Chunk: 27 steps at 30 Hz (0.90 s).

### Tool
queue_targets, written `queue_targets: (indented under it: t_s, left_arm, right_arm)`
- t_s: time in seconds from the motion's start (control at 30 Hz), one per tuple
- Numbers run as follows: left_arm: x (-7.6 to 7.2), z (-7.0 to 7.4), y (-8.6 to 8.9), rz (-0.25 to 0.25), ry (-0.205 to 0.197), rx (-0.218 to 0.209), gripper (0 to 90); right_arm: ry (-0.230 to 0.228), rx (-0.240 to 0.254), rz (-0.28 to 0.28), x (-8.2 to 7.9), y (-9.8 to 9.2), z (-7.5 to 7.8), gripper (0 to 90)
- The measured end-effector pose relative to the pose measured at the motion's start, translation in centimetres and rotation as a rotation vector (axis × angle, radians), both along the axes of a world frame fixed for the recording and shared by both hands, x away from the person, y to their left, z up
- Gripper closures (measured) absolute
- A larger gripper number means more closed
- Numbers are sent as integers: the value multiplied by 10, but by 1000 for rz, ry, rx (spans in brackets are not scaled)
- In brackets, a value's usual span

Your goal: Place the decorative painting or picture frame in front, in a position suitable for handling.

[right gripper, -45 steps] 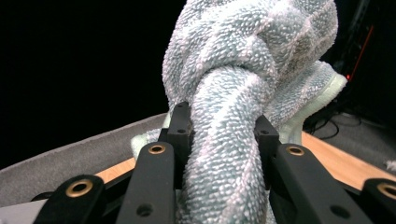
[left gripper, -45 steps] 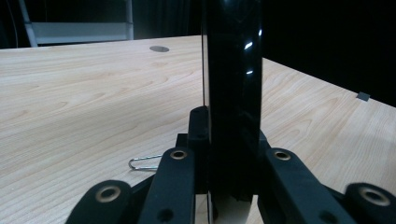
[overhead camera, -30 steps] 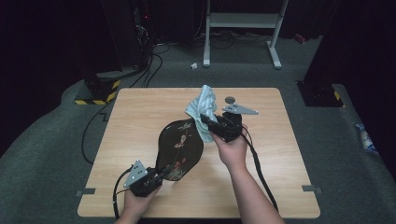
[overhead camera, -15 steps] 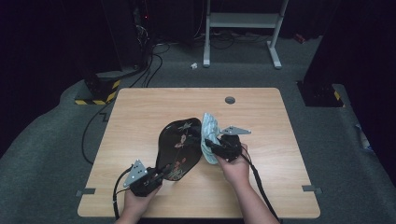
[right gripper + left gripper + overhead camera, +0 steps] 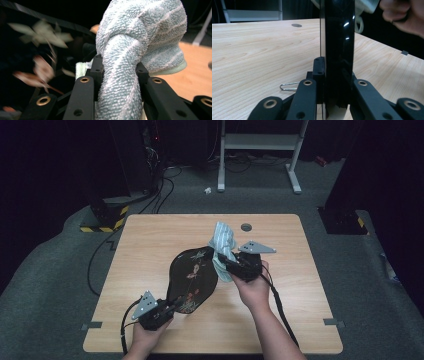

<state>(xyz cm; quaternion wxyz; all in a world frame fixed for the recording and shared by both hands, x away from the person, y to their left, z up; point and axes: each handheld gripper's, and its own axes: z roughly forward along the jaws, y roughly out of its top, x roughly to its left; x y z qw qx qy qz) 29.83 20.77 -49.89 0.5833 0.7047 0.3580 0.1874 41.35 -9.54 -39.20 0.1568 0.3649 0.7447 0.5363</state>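
Observation:
A black oval plate [image 5: 192,275] with a flower pattern stands tilted up off the wooden table [image 5: 150,245]. My left gripper [image 5: 167,309] is shut on its near rim; in the left gripper view the plate [image 5: 338,37] rises edge-on between the jaws of that gripper [image 5: 333,72]. My right gripper [image 5: 227,265] is shut on a bunched light-blue striped towel [image 5: 223,242] and presses it against the plate's right edge. In the right gripper view the towel [image 5: 140,37] bulges out between the jaws of the right gripper [image 5: 117,70], with the blurred plate [image 5: 37,62] to its left.
A round grommet hole [image 5: 246,226] sits near the table's far edge. A small wire clip [image 5: 289,86] lies on the table by the left gripper. Beyond the table stand a white frame [image 5: 260,142] and a dark cabinet with a striped base [image 5: 107,222].
The right gripper drew the towel from the plate's far edge toward the person along its right side, then went a little way back. The left gripper and plate stayed put.

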Motion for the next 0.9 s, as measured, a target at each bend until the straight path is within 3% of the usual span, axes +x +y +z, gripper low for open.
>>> queue_targets:
  t_s: [0.17, 0.3, 0.67, 0.9]
  left_arm:
    - [0, 0, 0, -1, 0, -1, 801]
    - [0, 0, 0, 1, -1, 1, 800]
    - [0, 0, 0, 1, -3, 5, 799]
    - [0, 0, 0, 3, -5, 5, 799]
  right_arm:
    - [-67, 2, 50, -10, 15, 26, 696]
    - [-72, -34, 44, -10, 23, 28, 696]
    - [24, -36, -9, 6, 4, -9, 696]
    - [109, -100, -2, 12, -2, -48, 696]
